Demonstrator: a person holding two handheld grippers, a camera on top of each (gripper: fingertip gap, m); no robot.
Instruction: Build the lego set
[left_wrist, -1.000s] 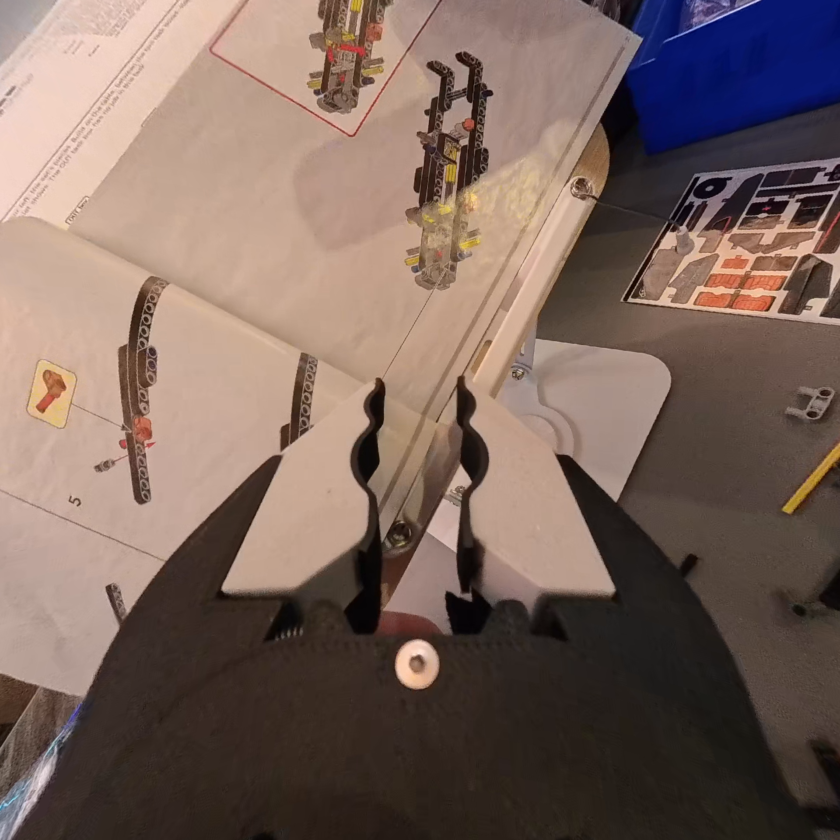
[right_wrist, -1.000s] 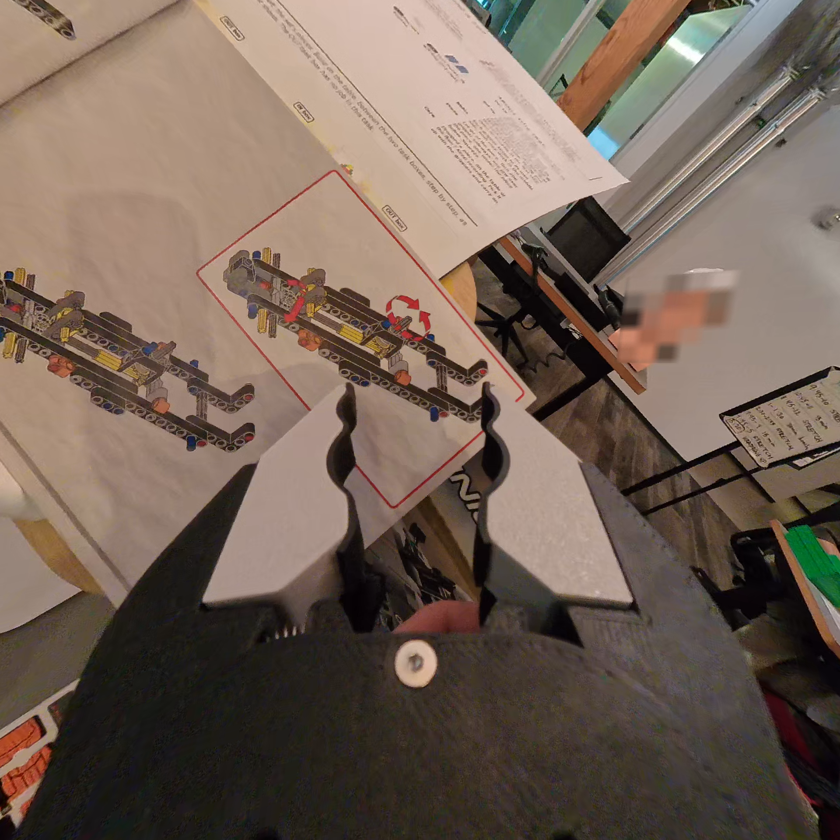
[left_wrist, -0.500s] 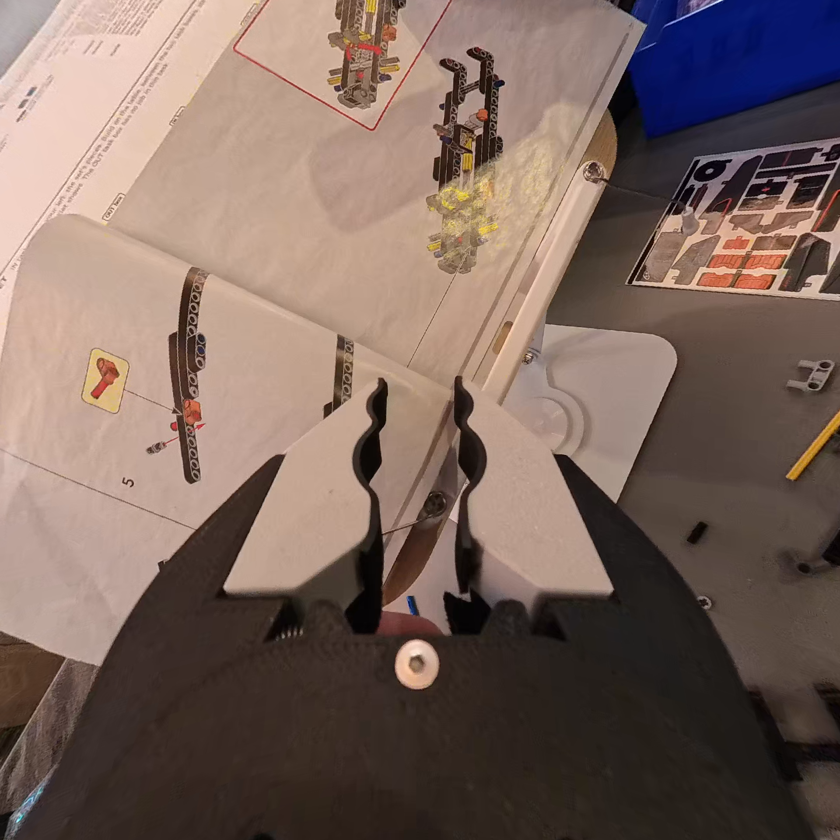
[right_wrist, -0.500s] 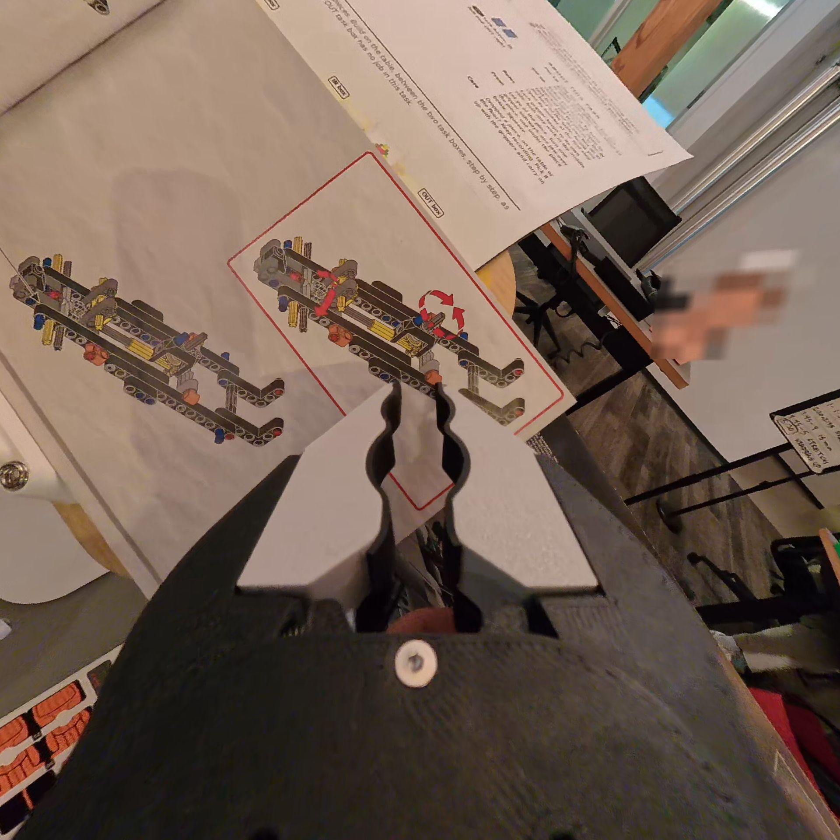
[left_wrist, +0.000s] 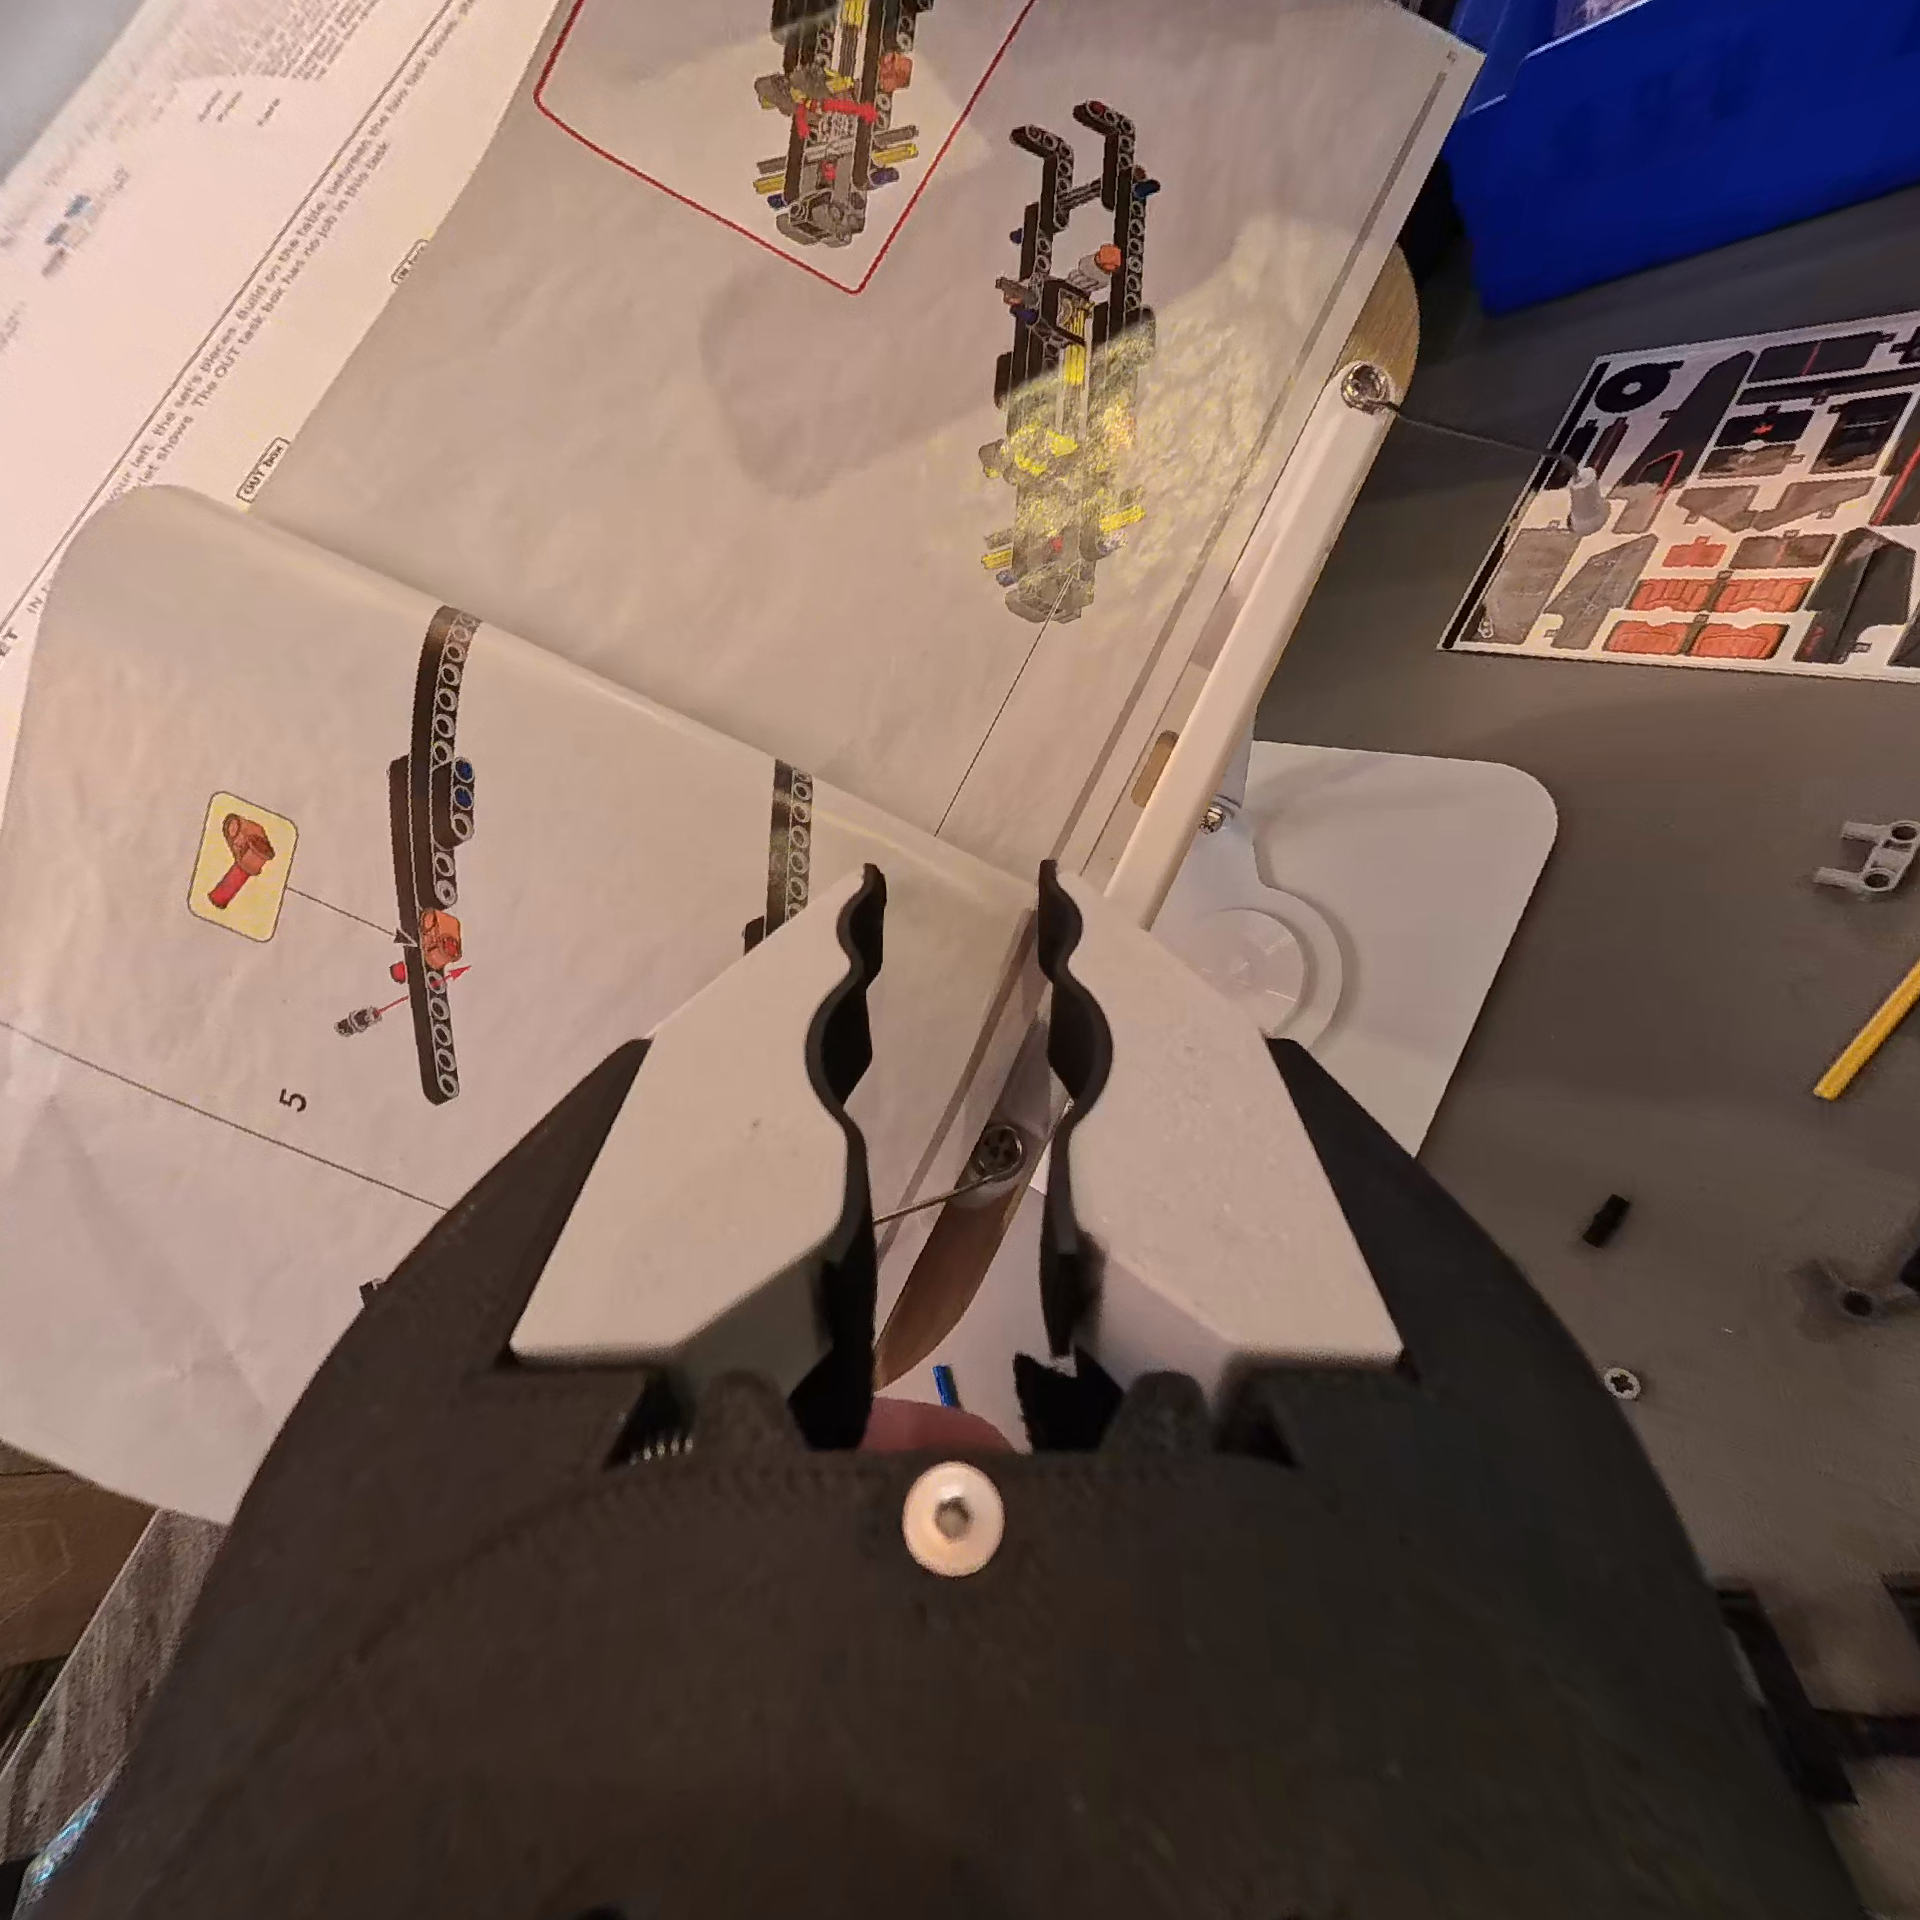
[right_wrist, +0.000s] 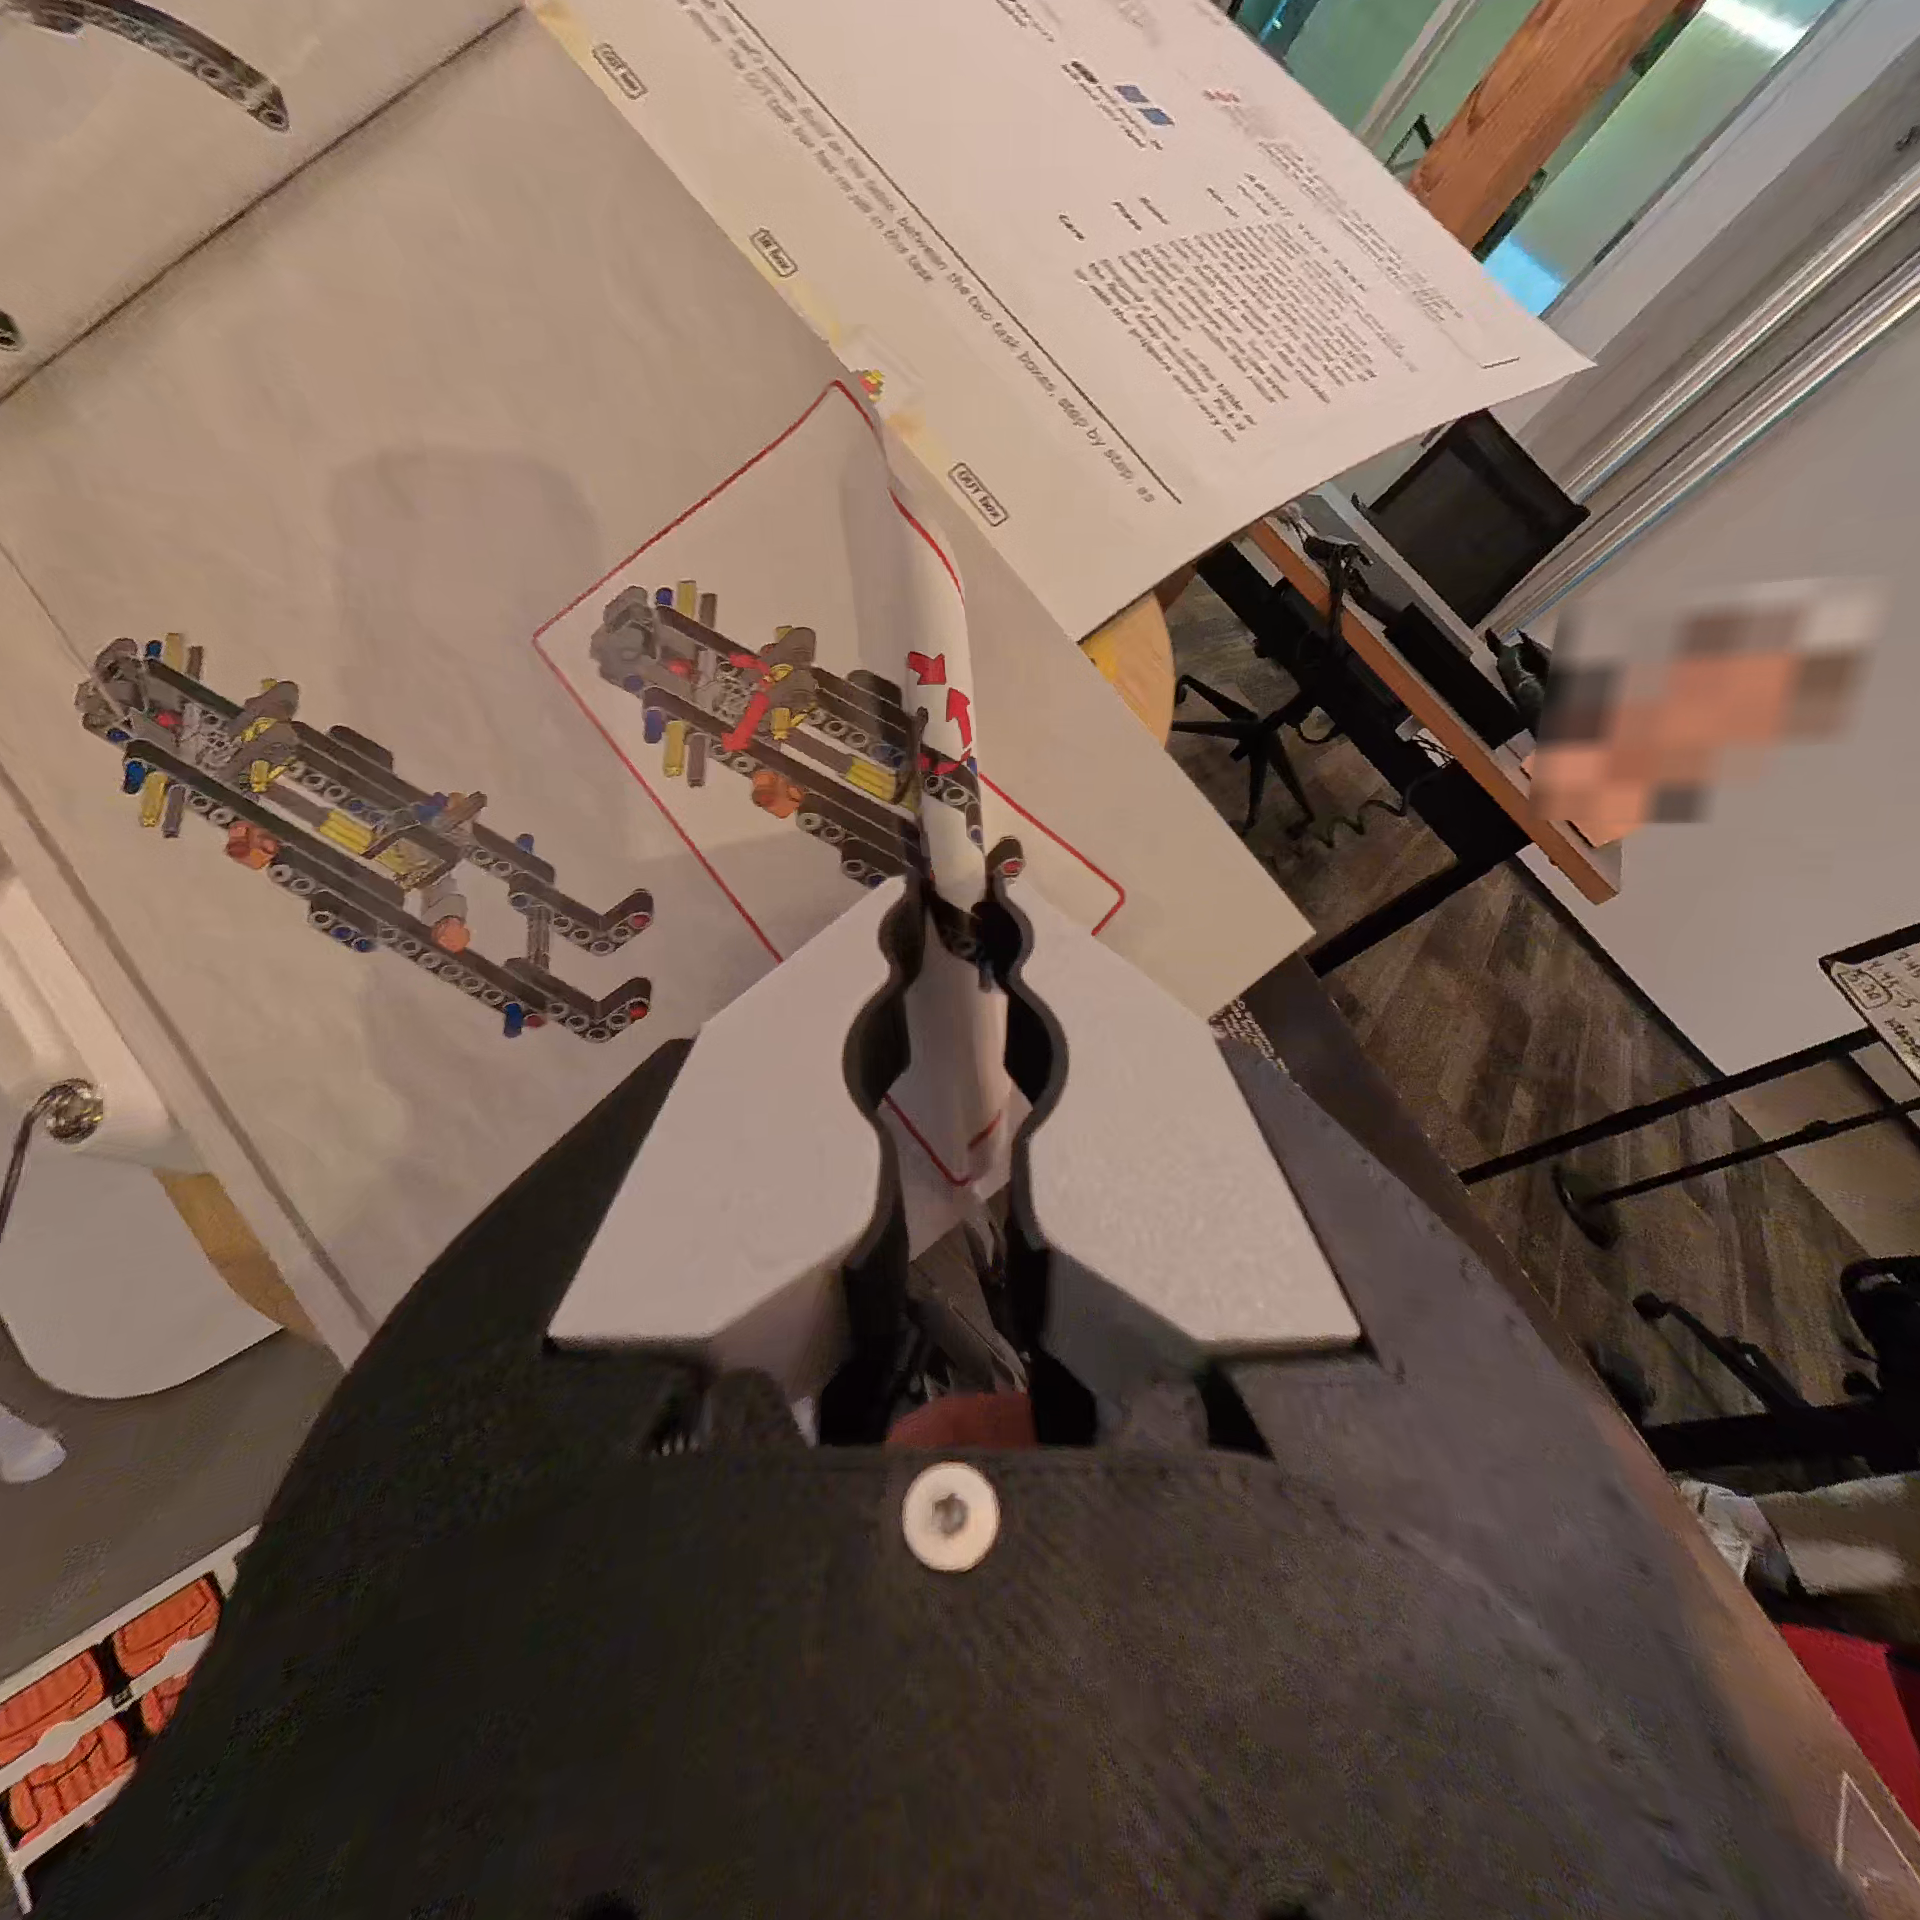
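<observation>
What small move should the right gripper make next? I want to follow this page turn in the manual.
Probably lift and sweep the pinched page corner over toward the spine. The right gripper is shut on it, the paper already buckles upward, and the left gripper hangs open, holding nothing.

1. Blue bin (left_wrist: 1704, 135) at the counter's far edge: cut by the top and right picture edges, contents unseen.
2. Sticker sheet (left_wrist: 1714, 520) cut off at the right edge in the left wrist view.
3. Instruction booklet (right_wrist: 436, 499) page corner pinched inside the right tool (right_wrist: 958, 894), drawing there crumpled and partly covered.
4. Mosaic patch over a spot in the room beyond the counter.
5. Small black piece (left_wrist: 1605, 1219) near the counter's right side: too small to identify.
6. Lower booklet edge hidden behind the left tool (left_wrist: 958, 883).
</observation>
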